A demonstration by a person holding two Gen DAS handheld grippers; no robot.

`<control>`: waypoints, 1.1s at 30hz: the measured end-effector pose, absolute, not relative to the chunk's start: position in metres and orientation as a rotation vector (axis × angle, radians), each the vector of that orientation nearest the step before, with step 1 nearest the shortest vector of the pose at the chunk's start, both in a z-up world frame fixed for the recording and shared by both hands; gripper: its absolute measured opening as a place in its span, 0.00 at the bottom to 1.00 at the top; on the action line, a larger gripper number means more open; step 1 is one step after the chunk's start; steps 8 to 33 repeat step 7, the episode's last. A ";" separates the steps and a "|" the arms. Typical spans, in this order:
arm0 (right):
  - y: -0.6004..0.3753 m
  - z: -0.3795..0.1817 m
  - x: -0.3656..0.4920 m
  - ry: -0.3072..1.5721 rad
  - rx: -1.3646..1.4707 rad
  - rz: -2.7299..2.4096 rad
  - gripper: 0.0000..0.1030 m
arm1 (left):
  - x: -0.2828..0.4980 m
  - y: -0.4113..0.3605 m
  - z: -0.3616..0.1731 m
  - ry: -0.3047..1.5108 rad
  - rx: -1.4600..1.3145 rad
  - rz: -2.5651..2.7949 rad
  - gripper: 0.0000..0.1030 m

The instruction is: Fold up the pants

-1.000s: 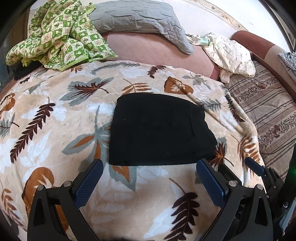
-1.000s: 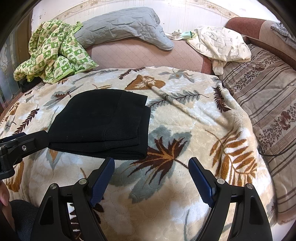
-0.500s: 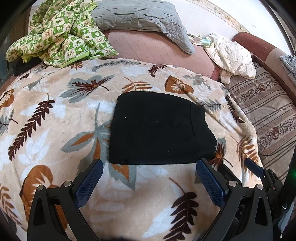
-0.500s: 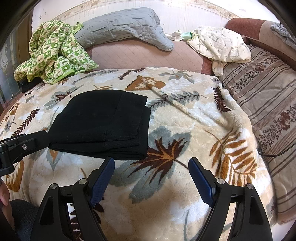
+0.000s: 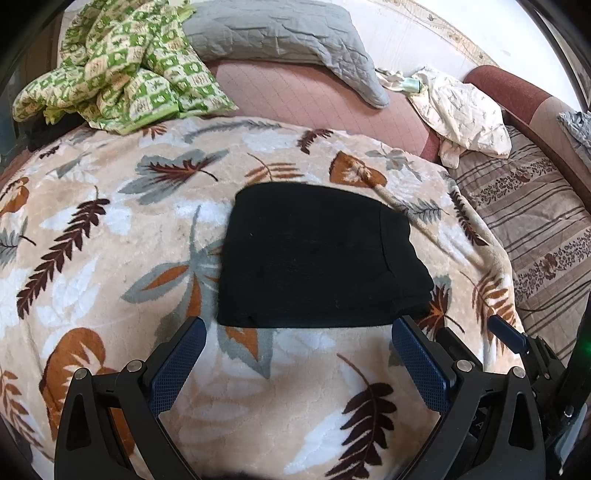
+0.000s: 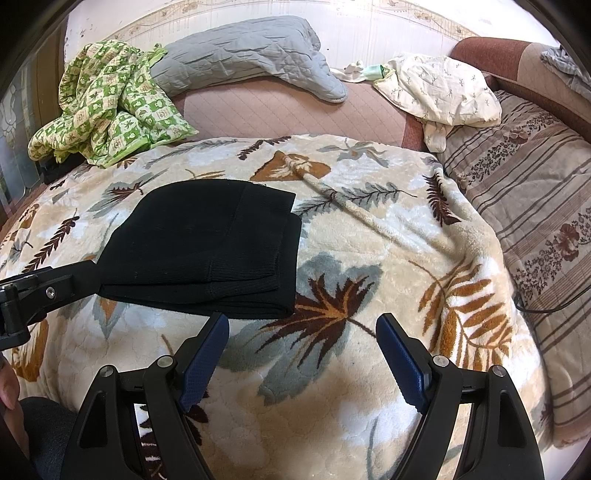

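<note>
The black pants [image 5: 317,258] lie folded into a compact rectangle on the leaf-patterned blanket [image 5: 110,258]. My left gripper [image 5: 299,332] is open and empty, just short of the near edge of the pants. In the right wrist view the pants [image 6: 207,251] lie to the left, and my right gripper [image 6: 301,332] is open and empty over the blanket [image 6: 369,266], near the pants' front right corner. The left gripper's arm [image 6: 44,291] shows at the left edge of that view.
A green checked quilt [image 5: 122,70] and a grey pillow [image 5: 280,33] lie at the back. A cream cloth [image 5: 465,110] sits at the back right. A striped sofa cover [image 5: 535,221] lies to the right. A ridge [image 6: 351,206] runs across the blanket.
The left wrist view has tilted slightly, so the pants sit a little lower and nearer its fingers. The right gripper has not moved. Both stay open.
</note>
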State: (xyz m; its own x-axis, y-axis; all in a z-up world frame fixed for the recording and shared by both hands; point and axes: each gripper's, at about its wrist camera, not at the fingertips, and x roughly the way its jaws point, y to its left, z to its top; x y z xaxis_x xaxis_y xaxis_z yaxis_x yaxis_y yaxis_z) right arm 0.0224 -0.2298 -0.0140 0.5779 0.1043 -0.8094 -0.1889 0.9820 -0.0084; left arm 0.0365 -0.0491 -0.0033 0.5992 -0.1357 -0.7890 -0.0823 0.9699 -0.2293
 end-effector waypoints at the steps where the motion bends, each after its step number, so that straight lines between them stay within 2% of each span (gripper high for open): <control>1: -0.230 -0.014 0.023 0.940 -0.097 0.172 0.80 | 0.035 -0.049 -0.002 0.917 -0.248 -0.022 0.99; 33: -0.230 -0.014 0.022 0.939 -0.097 0.171 0.80 | 0.029 -0.058 -0.002 0.913 -0.190 -0.001 0.99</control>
